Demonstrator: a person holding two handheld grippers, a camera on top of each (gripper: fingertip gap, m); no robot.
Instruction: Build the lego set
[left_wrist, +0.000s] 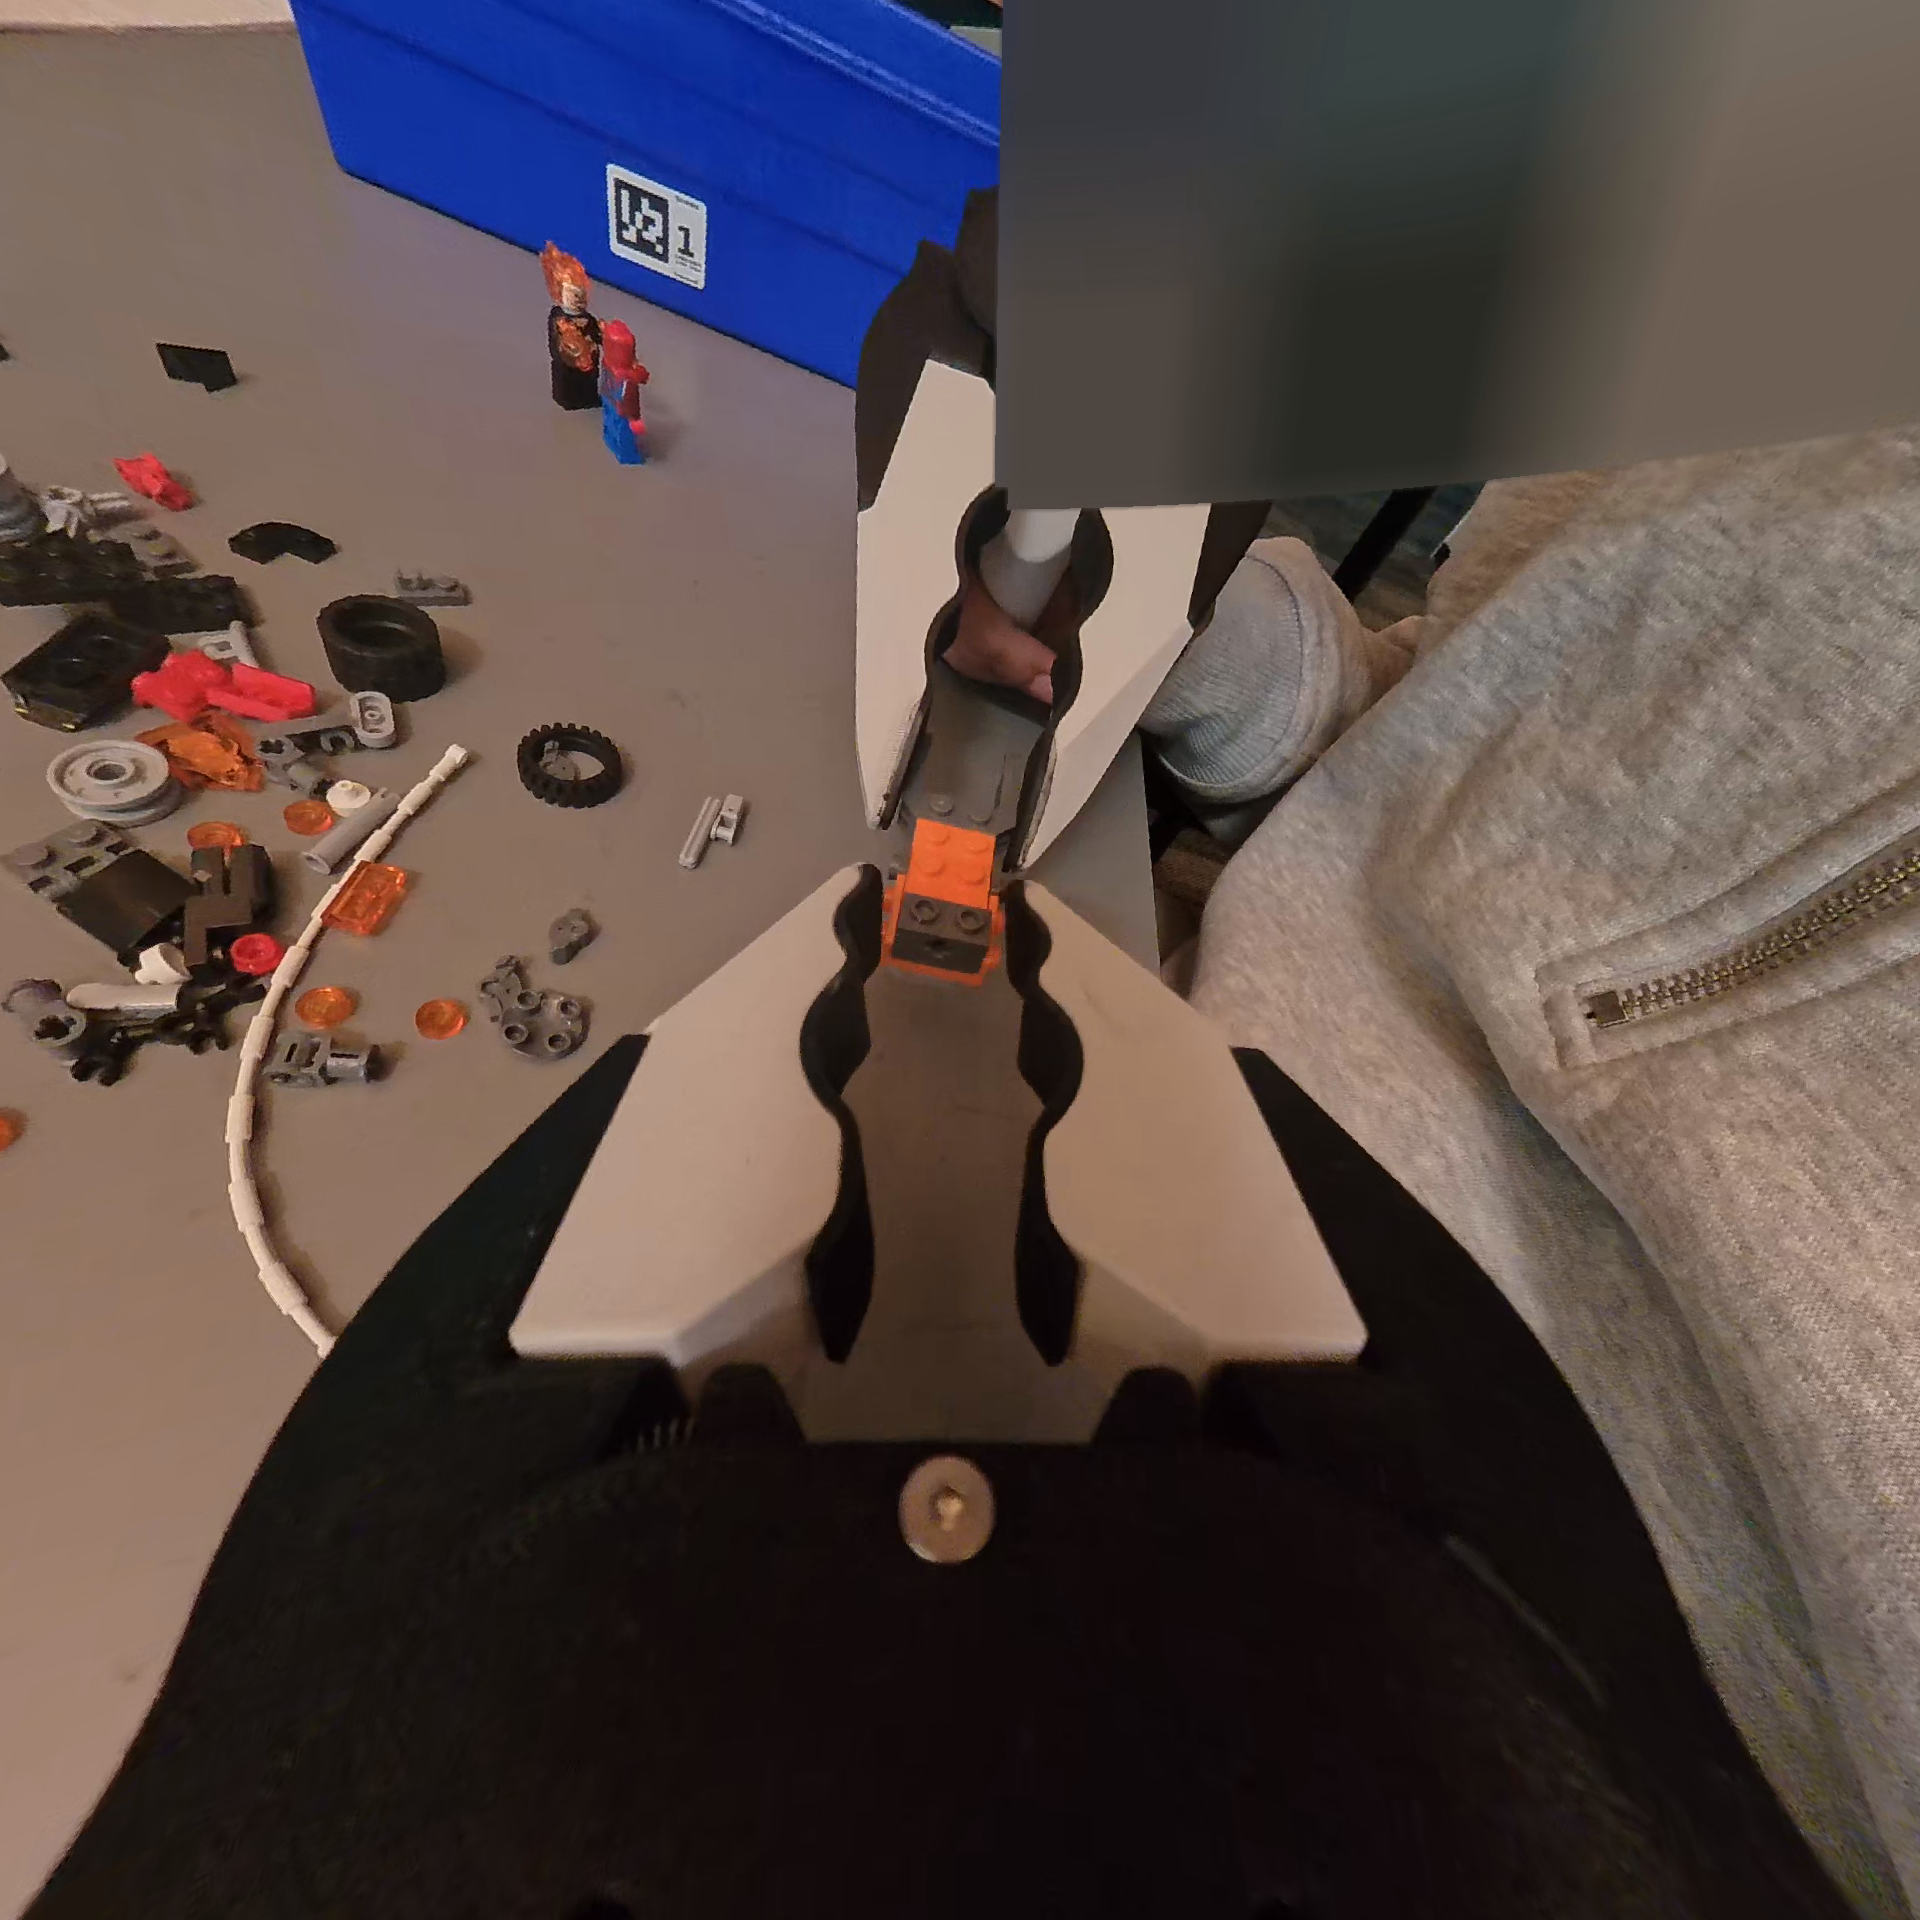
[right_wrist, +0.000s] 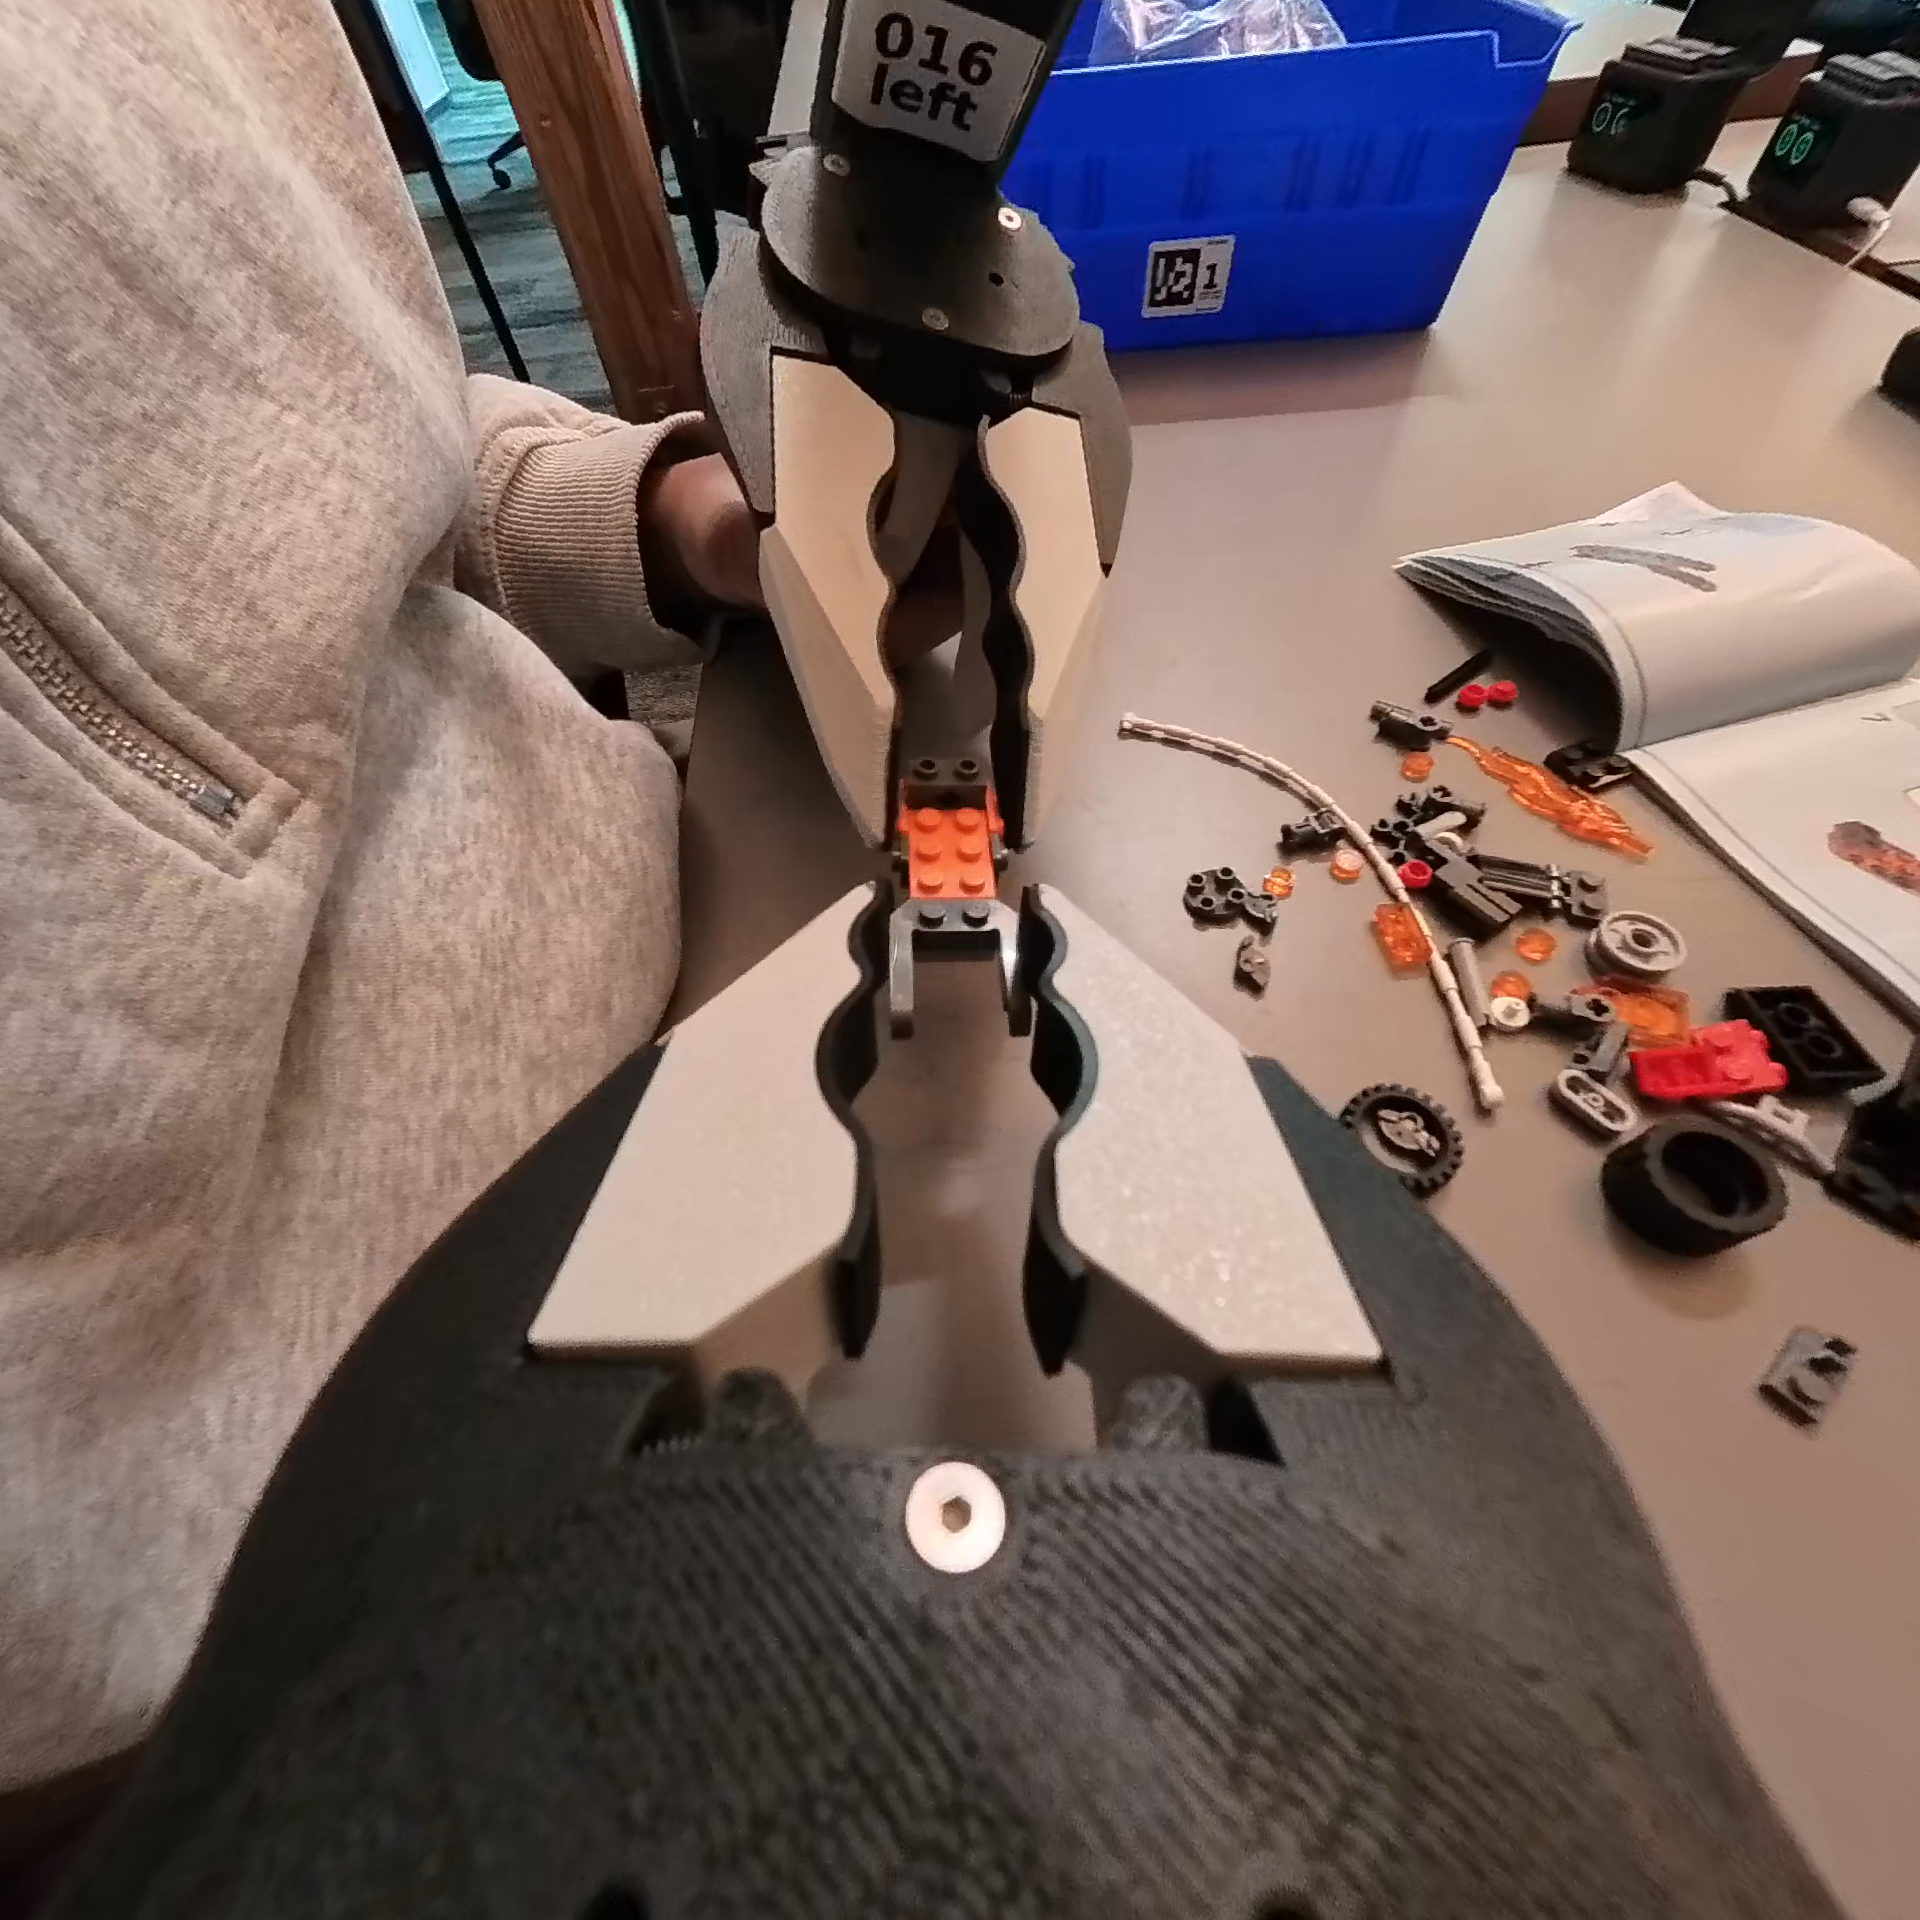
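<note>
Left gripper (left_wrist: 937, 894): I clamp the orange-and-grey lego assembly (left_wrist: 940, 899).
Right gripper (right_wrist: 948, 909): seems clamped on its forked end.
Surface (right_wrist: 1299, 1299): loose pieces.

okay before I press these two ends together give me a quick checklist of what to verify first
1. Left gripper clamps the orange and grey assembly: ok.
2. Right gripper clamps its far end: ok.
3. Grippers face each other in line: ok.
4. Studs fully seated: cannot tell.
5. Assembly held above the table, apart from loose parts: ok.
6. Instruction booklet open within view: ok.
</note>
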